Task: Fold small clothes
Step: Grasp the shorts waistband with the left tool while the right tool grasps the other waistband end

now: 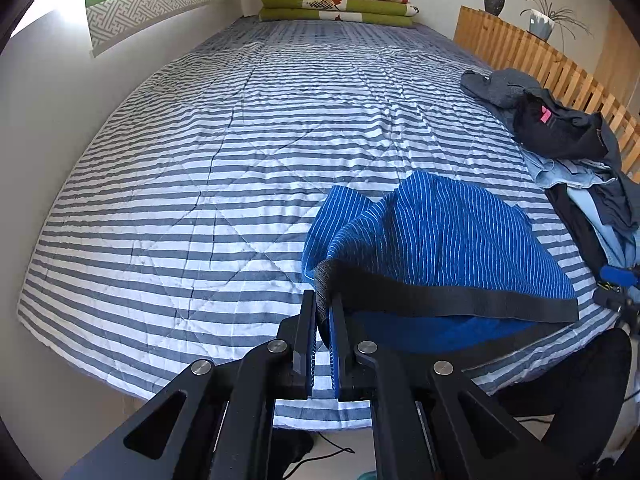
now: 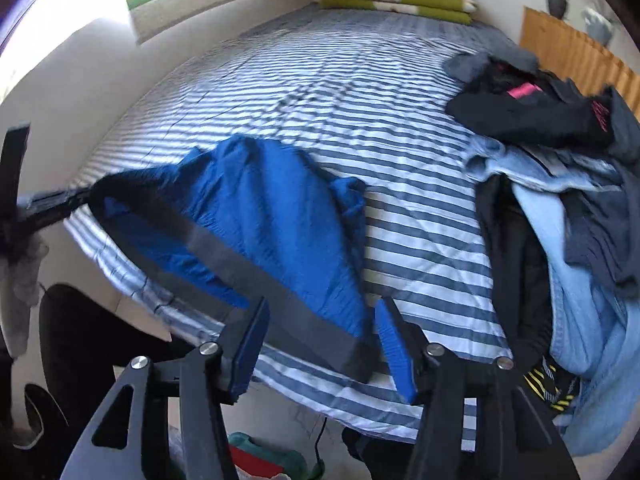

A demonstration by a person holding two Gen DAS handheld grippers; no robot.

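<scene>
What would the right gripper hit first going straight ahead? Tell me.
Probably the dark waistband of the blue shorts; it already lies between the open right gripper fingers, though depth is unclear.

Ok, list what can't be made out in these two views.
- Blue striped shorts: in the right wrist view, motion blur wipes out their stripes.
- Waistband: its far corner is hidden by its own sag in the left wrist view.
- Clothes pile: cut by the right edge in both views; lower garments buried.
- Right gripper: whether its open fingers touch cloth is blurred.

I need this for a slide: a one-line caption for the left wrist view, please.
Left tool clamps the black waistband of blue striped shorts over the striped quilt.
</scene>
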